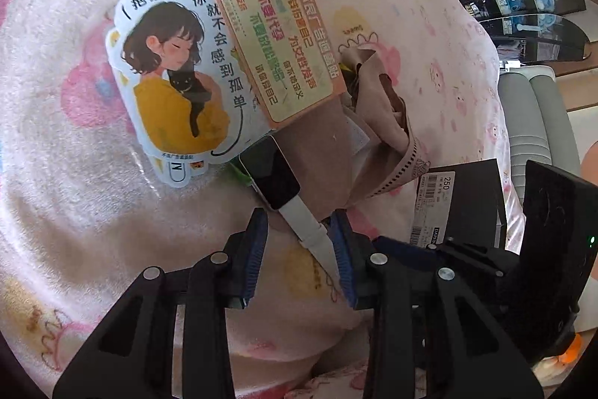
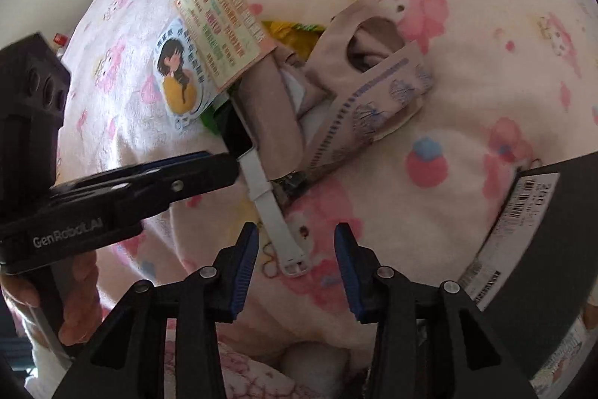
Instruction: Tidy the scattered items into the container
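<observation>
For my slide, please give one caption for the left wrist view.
Left claw straddles the white strap of a smartwatch on a pink blanket.

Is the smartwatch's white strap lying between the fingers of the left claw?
Yes, the white strap runs between the left claw fingers.

Left gripper [image 1: 299,230] (jaws parted), tilted down.
</observation>
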A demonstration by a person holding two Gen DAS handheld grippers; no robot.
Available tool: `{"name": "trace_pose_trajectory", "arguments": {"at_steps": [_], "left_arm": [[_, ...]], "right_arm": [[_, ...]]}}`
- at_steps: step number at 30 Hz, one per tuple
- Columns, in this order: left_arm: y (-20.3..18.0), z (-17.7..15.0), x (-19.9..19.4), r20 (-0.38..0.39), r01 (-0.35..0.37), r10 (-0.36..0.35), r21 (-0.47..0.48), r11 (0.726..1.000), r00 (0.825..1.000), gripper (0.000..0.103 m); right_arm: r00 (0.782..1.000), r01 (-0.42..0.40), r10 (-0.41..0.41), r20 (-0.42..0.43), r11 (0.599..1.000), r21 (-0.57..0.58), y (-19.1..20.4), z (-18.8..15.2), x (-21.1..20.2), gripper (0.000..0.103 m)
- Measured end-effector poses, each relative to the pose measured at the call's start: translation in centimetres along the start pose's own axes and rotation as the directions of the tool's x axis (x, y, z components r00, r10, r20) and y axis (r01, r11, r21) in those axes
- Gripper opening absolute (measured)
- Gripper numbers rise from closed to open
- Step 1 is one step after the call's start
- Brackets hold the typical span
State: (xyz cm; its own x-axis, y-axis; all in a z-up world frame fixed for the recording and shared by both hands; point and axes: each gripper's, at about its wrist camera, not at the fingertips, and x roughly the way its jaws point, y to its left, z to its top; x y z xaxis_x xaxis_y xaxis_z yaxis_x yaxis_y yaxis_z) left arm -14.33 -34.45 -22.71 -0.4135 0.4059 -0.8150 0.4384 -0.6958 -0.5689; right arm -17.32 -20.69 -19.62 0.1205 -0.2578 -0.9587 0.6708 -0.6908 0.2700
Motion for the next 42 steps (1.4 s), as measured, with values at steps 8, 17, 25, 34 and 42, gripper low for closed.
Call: {"name": "trace_pose_trajectory", "arguments": {"at_steps": [8, 17, 25, 34, 42], "left_arm": [[-1.7, 0.0, 0.9, -0.037, 0.057, -0.055, 0.05, 0.997, 0.998, 0.016], [-3.4, -1.2, -1.4, 0.032, 0.032, -0.036, 0.1, 0.994, 0.999, 0.02], [-0.4, -0.8, 0.7, -0.018, 0.012, -0.012, -0.02, 1.0, 1.0, 0.028], [-0.2, -2.1, -1.2, 0.011, -0.023, 0.023, -0.018, 1.0, 1.0, 0.03], [-2.6, -2.8, -3.7, 0.039, 0.019, -0.02, 0.016, 1.0, 0.999, 0.031]], "right_arm": [[0.999, 0.021, -0.022, -0.035, 0.999, -0.038, 0.8, 0.7, 1.5, 0.023], [0.991, -0.02, 0.007, 0.13, 0.995, 0.096, -1.4, -2.0, -2.4, 0.005], [0.995, -0.064, 0.073, -0.067, 0.989, 0.135, -2.1, -0.6, 1.3, 0.054], [0.992, -0.115, 0.119, -0.052, 0.991, 0.07, -1.6, 0.0, 1.5, 0.002], [0.972, -0.204, 0.189, 0.139, 0.974, 0.098, -2.8, -3.7, -5.1, 0.001]]}}
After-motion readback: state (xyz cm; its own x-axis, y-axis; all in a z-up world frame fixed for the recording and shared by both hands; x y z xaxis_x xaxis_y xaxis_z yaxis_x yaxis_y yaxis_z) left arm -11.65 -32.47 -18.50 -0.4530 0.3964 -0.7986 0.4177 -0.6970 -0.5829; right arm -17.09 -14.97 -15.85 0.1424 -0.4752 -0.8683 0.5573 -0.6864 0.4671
